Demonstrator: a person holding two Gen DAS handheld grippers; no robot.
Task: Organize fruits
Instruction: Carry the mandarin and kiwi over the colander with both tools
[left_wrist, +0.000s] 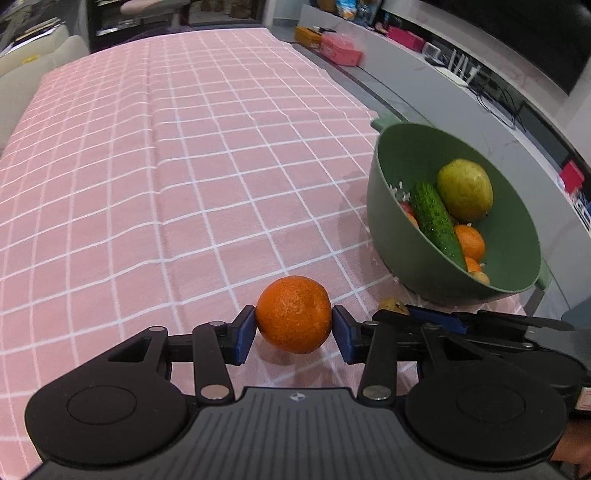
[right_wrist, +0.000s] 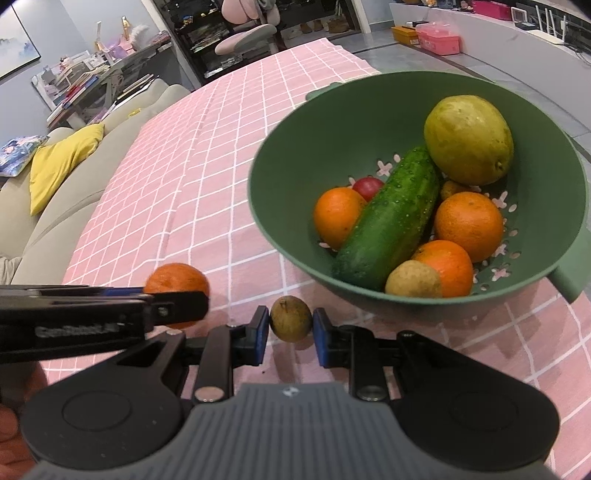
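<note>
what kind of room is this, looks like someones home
Most likely a home living room, with the work done at a table under a pink checked cloth. A sofa with a yellow cushion stands beside it, and a low shelf along the wall holds boxes and cables.

An orange (left_wrist: 293, 314) sits between the left tongs' (left_wrist: 294, 330) pads, a small fruit (right_wrist: 290, 318) between the right tongs' (right_wrist: 290, 332). Beyond the right tongs stands the bowl (right_wrist: 295, 155), cucumber (right_wrist: 388, 218) lying inside among the fruit.
</note>
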